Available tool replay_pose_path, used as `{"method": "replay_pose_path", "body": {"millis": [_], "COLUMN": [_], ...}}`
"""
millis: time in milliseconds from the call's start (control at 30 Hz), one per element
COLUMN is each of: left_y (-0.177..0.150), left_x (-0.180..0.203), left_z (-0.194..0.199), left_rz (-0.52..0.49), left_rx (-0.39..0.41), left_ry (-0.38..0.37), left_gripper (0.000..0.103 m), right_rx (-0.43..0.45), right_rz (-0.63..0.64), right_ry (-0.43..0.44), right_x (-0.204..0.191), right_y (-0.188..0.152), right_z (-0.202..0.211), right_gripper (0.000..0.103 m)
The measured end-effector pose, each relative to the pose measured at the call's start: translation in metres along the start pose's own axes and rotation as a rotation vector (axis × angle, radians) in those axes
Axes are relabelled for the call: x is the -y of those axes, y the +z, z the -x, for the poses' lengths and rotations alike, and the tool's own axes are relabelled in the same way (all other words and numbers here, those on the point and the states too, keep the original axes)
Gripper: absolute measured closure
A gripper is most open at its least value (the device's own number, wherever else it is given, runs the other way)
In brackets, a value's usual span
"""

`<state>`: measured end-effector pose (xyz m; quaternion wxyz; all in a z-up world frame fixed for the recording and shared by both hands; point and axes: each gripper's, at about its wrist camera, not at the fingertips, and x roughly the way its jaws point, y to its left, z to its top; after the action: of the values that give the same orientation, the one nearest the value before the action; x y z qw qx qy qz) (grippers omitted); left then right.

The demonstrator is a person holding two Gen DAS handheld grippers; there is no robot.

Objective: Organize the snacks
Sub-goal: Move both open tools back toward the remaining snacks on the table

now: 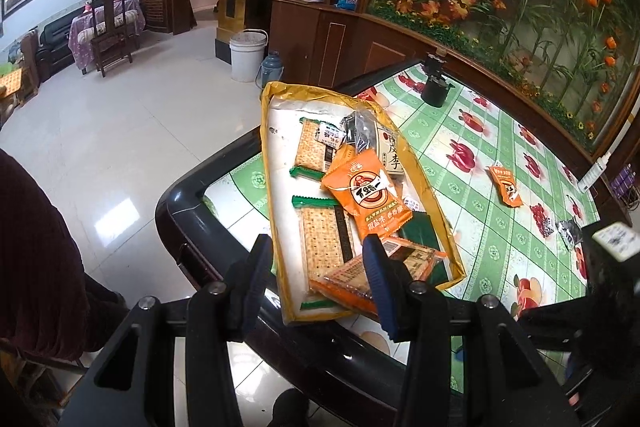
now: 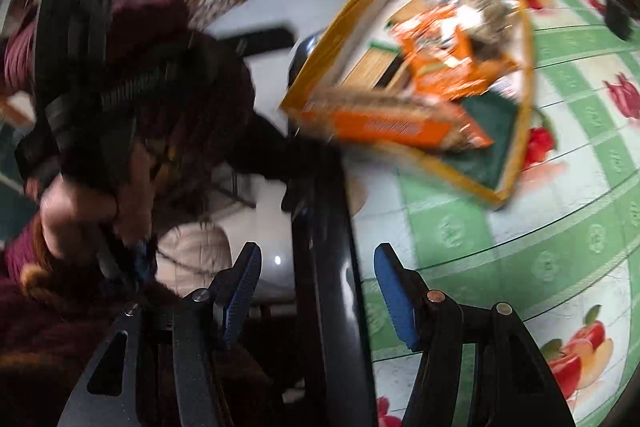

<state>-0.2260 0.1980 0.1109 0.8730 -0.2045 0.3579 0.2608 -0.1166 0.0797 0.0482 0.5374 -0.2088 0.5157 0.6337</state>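
Note:
A yellow-rimmed shallow box [image 1: 267,163] sits at the table's near corner and holds several snack packets: green-edged cracker packs [image 1: 324,239], an orange packet [image 1: 366,197] and an orange cracker pack [image 1: 352,285]. My left gripper [image 1: 318,259] is open and empty just above the box's near end. One orange packet [image 1: 506,187] and a small dark packet [image 1: 570,231] lie loose on the tablecloth. The right wrist view is blurred; my right gripper [image 2: 316,273] is open and empty over the table's dark edge, short of the box [image 2: 320,79].
The table has a green checked fruit-print cloth [image 1: 500,247] and a dark raised rim [image 1: 188,203]. A black stand [image 1: 434,91] stands at the far side by a flower-painted glass wall. A white bucket [image 1: 247,53] stands on the tiled floor. The person's maroon sleeve [image 2: 180,67] is left.

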Motion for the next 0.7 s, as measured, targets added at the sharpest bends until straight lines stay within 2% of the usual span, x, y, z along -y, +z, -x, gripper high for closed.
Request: {"method": "replay_pose_path", "body": {"millis": [67,167,300,400,467,567,700], "left_y": [-0.001,-0.004,-0.005,-0.005,-0.005,-0.002,0.001], "left_x": [0.0,0.0,-0.002,-0.003,-0.003,0.0,0.012], "left_z": [0.001,0.004,0.006,0.006,0.007,0.007,0.002], "left_rz": [0.007,0.016,0.017,0.023,0.024,0.02,-0.014], "left_rx": [0.0,0.003,0.006,0.005,0.006,0.005,-0.009], "left_ry": [0.0,0.0,0.0,0.001,-0.001,-0.012,-0.037], "left_gripper": [0.057,0.057,0.057,0.057,0.057,0.057,0.057], "right_rx": [-0.019,0.001,0.053,0.08,0.112,0.179,0.255], "right_rz": [0.015,0.009,-0.056,-0.131,-0.164,-0.194,-0.243], "right_ry": [-0.023,-0.048,-0.084,-0.048,-0.085,-0.07,-0.092], "right_x": [-0.004,-0.001,0.012,0.022,0.024,0.022,0.033], "right_y": [0.005,0.021,0.048,0.064,0.069,0.073,0.066], "right_z": [-0.01,-0.015,-0.017,-0.018,-0.017,-0.002,0.026], "right_gripper": [0.039,0.039,0.039,0.04,0.041,0.04,0.04]}}
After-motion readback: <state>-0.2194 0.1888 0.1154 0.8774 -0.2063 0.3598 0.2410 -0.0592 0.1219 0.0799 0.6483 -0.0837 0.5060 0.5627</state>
